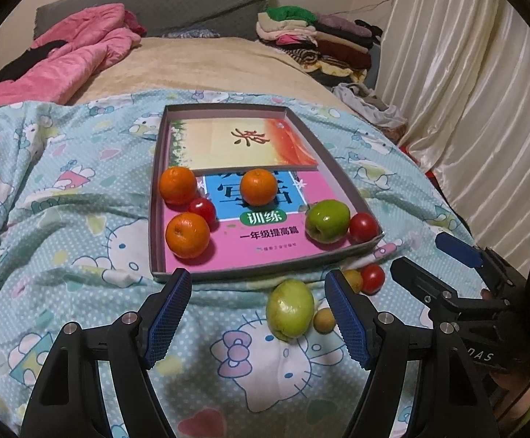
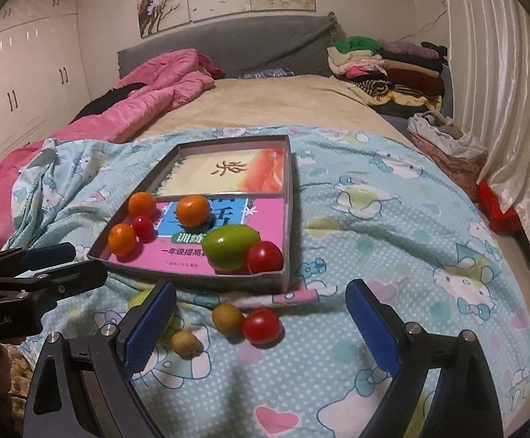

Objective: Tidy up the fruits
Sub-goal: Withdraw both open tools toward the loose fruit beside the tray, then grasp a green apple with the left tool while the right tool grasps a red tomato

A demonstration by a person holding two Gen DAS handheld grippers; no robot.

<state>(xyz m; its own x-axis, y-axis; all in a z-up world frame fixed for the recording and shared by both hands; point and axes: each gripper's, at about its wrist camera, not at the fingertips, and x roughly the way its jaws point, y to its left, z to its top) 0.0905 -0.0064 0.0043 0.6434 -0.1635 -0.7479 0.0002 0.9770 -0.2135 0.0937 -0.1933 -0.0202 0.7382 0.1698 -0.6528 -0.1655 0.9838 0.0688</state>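
Observation:
A shallow grey tray [image 1: 228,275] on the bed holds three oranges [image 1: 187,235], two red tomatoes [image 1: 363,227] and a green apple [image 1: 327,221], all lying on books. In front of it on the blanket lie a pale green fruit [image 1: 289,309], two small brownish fruits [image 2: 227,318] and a red tomato [image 2: 262,326]. My left gripper [image 1: 259,314] is open, with the green fruit between its fingers but untouched. My right gripper [image 2: 261,332] is open, and the tomato lies between its wide fingers. Each gripper shows at the edge of the other's view.
The blue cartoon-print blanket [image 2: 392,241] covers the near bed, and a pen [image 2: 294,296] lies by the tray's front corner. A pink quilt [image 2: 148,98] is at the left, folded clothes [image 2: 392,69] at the far right, and curtains [image 1: 465,109] along the right.

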